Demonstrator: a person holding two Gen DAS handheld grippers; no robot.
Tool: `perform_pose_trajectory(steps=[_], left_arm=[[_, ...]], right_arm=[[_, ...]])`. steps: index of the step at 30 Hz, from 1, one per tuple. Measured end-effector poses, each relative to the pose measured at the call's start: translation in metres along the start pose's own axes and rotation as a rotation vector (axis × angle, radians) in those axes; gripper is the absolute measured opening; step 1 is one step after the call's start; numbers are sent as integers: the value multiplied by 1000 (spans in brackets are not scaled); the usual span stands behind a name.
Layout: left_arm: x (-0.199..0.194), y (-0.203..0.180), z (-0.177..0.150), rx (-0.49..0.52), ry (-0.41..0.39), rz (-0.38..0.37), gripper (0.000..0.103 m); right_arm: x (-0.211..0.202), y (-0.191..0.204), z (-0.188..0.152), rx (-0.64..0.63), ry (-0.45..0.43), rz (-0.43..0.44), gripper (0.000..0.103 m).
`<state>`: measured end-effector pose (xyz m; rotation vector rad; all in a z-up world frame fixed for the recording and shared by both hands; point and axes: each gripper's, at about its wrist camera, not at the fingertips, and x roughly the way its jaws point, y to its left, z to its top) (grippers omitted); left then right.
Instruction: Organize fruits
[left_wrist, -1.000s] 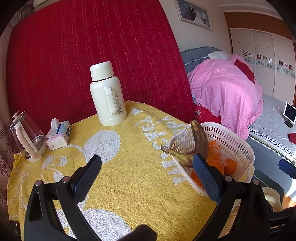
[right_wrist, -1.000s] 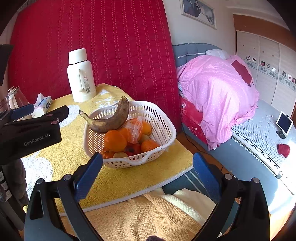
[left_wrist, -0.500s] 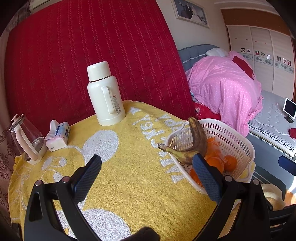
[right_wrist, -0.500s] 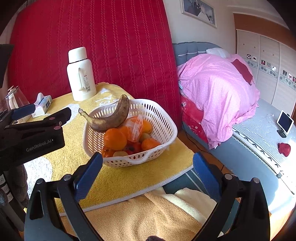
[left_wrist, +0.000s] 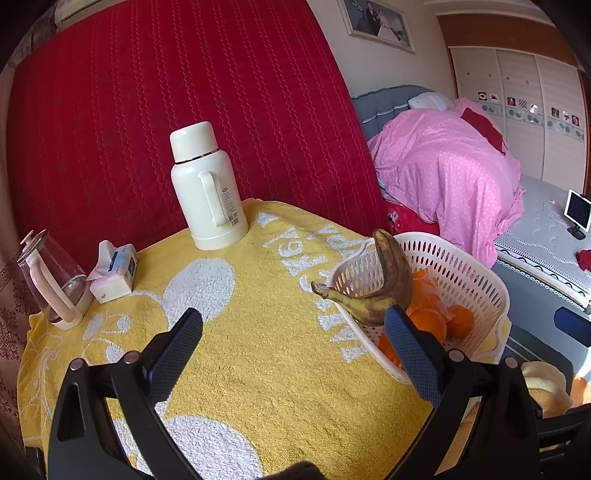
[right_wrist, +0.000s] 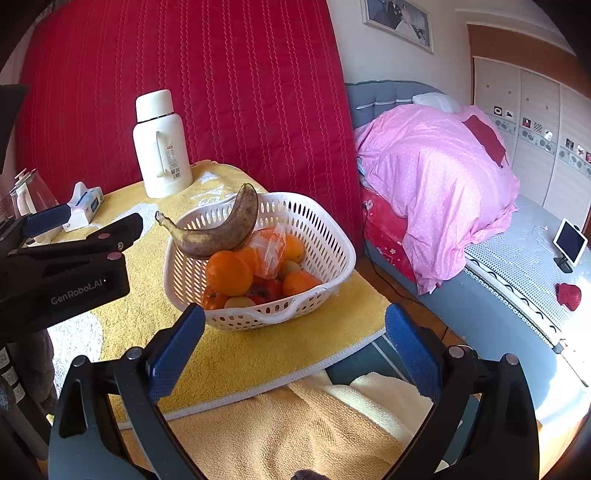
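Currently all visible fruit sits in the white basket (right_wrist: 258, 258), which stands on the yellow-towelled surface (left_wrist: 240, 350) toward its 3 o'clock edge as the left wrist view frames it. Brown-spotted banana (right_wrist: 221, 232) lies across the rim at the basket's 10 o'clock, stem poking out over the towel. Oranges (right_wrist: 229, 273), something red, a couple of greenish-brown pieces and a crinkled clear bag are piled below it. No loose fruit on the towel in either view.

Step call: ambiguous. Fits fruit gathered and the job near done, or a full basket waiting to be sorted out onto the towel. Can't settle it from this, so no move called. Judgement only: if anything gets handled, the banana is topmost and looks soft and overripe, so light squeeze, mid-body, and watch the perforated rim for snagging.

Pose:
- left gripper (left_wrist: 293, 334): jaws spread wide, nothing between them, held above the towel, aimed at 12 with the basket off its 2 o'clock. Its body shows in the right wrist view at 9 o'clock, roughly level.
- right gripper (right_wrist: 293, 330): jaws released, wide, empty, held back off the near edge of the surface, basket at 12, tilted slightly down.

Bystanders: cream thermos (left_wrist: 207, 188), tissue pack (left_wrist: 114, 271), glass kettle (left_wrist: 51, 280), all well apart from the basket.
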<state>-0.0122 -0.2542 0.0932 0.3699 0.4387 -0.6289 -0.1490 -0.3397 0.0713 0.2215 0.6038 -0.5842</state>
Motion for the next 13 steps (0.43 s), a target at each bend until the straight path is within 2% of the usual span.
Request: perform_pose_trajectory(steps=[7,13], left_arm=[[-1,-1,0,11,-6,-4,98],[2,6,-6,-3,27,33,98]], right_arm=[[2,1,-2,1,9,7,99],[3,15,-7,-21,29,51,99]])
